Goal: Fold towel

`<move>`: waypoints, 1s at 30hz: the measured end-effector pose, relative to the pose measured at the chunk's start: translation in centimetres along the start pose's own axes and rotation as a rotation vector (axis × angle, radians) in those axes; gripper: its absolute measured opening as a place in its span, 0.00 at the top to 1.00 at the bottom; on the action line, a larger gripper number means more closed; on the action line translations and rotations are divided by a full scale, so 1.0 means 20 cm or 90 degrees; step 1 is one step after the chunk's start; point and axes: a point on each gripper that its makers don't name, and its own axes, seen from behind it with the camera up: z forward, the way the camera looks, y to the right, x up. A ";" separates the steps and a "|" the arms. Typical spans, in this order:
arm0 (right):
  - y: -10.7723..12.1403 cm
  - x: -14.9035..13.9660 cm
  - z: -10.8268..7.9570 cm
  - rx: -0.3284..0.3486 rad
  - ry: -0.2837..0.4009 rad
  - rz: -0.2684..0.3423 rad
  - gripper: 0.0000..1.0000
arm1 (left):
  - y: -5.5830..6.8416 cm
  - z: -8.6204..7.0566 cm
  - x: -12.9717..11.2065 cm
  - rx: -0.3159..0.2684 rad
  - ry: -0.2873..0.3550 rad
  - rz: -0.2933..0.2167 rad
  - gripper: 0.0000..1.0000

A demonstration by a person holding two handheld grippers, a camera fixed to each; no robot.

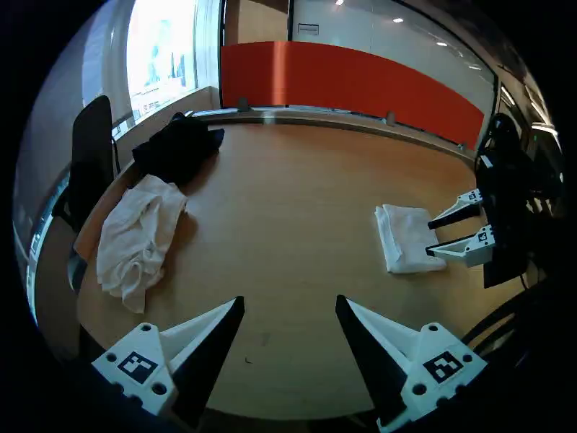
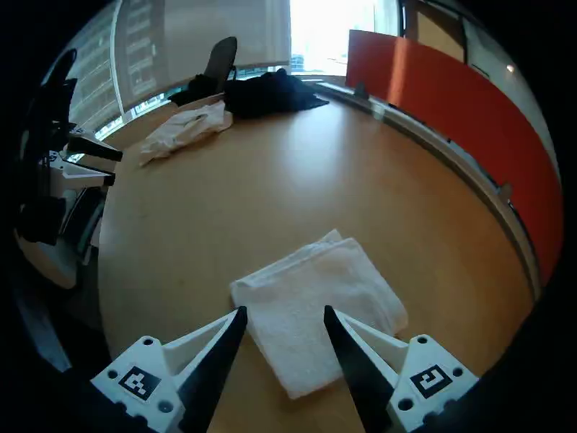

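At the far left, a dark chair (image 1: 90, 166) stands at the table edge. Just beside it a crumpled white cloth (image 1: 137, 238) lies in a loose heap, with a black garment (image 1: 177, 148) bunched behind it. Both are well apart from the work area, probably set aside so the middle of the table stays free. The left gripper (image 1: 288, 299) hangs over bare wood with its jaws spread wide, holding nothing. This placement reads as a standby position clear of the work. The table (image 1: 288, 202) is a rounded, light wooden top, smooth and dry in appearance. Toward the right, the towel (image 1: 407, 238) lies flat as a compact, layered rectangle with its edges roughly aligned, so the folding is judged to be done or nearly done. The right gripper (image 1: 430, 239) faces the towel's near edge with its jaws parted and nothing clamped between them. The tips overlap the cloth edge in the right gripper view, but whether they touch it cannot be told at this angle. Behind the table, a bright window (image 1: 162, 58) sits on the left and a long orange partition (image 1: 346, 79) spans the back toward the right.
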 end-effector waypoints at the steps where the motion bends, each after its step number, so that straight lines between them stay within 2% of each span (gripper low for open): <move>1: 0.00 -0.01 0.00 -0.001 -0.001 0.003 0.18 | 0.00 0.00 0.00 0.000 0.000 0.000 0.06; 18: 0.03 -0.31 -0.09 -0.027 -0.044 0.038 0.18 | 0.01 0.02 0.00 0.000 -0.003 0.005 0.06; 26: 0.04 -0.40 -0.09 -0.037 -0.058 0.060 0.18 | 0.01 0.02 -0.01 -0.002 -0.005 0.008 0.06; 30: 0.03 -0.43 -0.08 -0.039 -0.063 0.070 0.24 | 0.01 0.02 -0.01 -0.002 -0.005 0.008 0.06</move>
